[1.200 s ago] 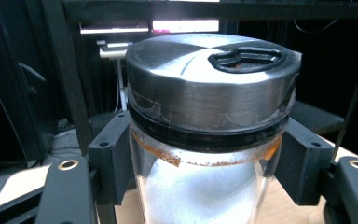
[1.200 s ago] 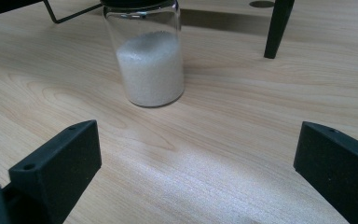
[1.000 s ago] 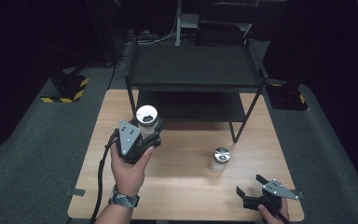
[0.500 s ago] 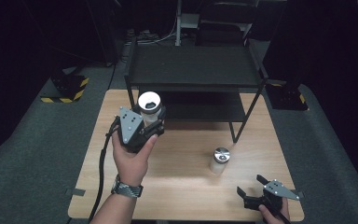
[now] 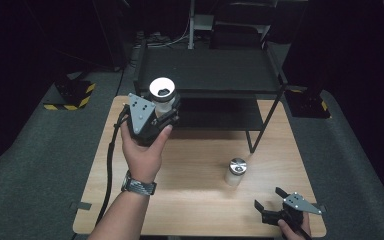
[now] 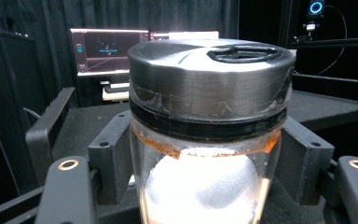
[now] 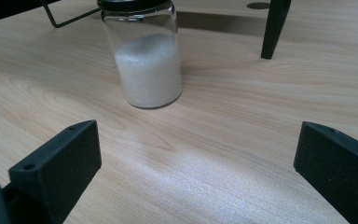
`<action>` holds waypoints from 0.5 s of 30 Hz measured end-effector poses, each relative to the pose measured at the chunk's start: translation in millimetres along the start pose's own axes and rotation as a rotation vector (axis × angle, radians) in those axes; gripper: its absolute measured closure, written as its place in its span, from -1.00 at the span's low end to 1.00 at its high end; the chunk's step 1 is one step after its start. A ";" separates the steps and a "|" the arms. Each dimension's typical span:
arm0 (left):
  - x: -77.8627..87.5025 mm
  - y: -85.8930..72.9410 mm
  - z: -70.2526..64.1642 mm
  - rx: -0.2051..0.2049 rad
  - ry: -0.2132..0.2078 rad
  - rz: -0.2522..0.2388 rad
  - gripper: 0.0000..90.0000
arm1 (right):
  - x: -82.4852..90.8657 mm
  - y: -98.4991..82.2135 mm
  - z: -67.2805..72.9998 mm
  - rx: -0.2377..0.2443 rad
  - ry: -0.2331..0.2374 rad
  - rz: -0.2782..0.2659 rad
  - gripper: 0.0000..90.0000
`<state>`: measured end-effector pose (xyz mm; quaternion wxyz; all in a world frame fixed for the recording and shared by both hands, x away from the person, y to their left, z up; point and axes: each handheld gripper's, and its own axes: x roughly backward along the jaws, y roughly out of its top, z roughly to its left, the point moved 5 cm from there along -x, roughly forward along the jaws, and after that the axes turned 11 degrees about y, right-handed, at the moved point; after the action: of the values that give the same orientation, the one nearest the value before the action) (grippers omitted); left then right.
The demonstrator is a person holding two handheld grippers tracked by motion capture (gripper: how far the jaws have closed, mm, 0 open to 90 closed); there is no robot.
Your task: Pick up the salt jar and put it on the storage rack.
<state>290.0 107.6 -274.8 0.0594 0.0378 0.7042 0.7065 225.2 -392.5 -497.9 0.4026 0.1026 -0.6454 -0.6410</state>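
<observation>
The left gripper (image 5: 162, 107) is clamped on a jar (image 6: 205, 140), held in the air at about ten o'clock over the table (image 5: 200, 165), just before the shelf (image 5: 210, 75). It is glass with a metal lid and part full of white grains, so probably fairly heavy, stiff, slick and breakable; the pads sit on the glass just below the lid. A second jar (image 5: 236, 171) stands at four o'clock, before the right gripper (image 5: 270, 205), whose jaws are spread wide and hold nothing.
</observation>
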 end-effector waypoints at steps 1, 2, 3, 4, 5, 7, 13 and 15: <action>-2.1 3.0 0.5 0.000 0.000 0.004 -0.31 | 0.0 0.0 0.0 -0.002 0.000 0.000 -0.99; -3.5 4.8 0.0 0.000 0.005 0.001 -0.31 | 0.1 -0.1 -0.2 -0.002 0.000 -0.001 -0.99; -4.9 6.8 0.0 -0.004 0.007 -0.001 -0.31 | 0.2 -0.2 -0.3 -0.001 0.000 -0.001 -0.99; -6.1 8.3 -0.1 -0.003 0.008 -0.002 -0.31 | 0.3 -0.2 -0.2 -0.001 0.000 -0.002 -0.99; -8.2 10.7 0.1 -0.001 0.007 -0.005 -0.31 | 0.3 -0.3 -0.2 -0.001 0.000 -0.002 -0.99; -11.5 14.5 -0.7 -0.005 0.012 -0.010 -0.31 | 0.4 -0.2 -0.2 0.001 0.000 -0.001 -0.99; -20.5 22.3 -1.4 0.003 0.024 -0.024 -0.31 | 0.4 -0.3 -0.3 0.001 0.001 -0.001 -0.99; -24.7 24.6 -2.3 0.002 0.031 -0.028 -0.31 | 0.7 -0.5 -0.6 -0.001 0.002 -0.003 -0.99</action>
<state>313.3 101.9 -249.5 0.0580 0.0170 0.7061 0.7055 225.0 -393.5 -498.2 0.4024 0.1042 -0.6444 -0.6419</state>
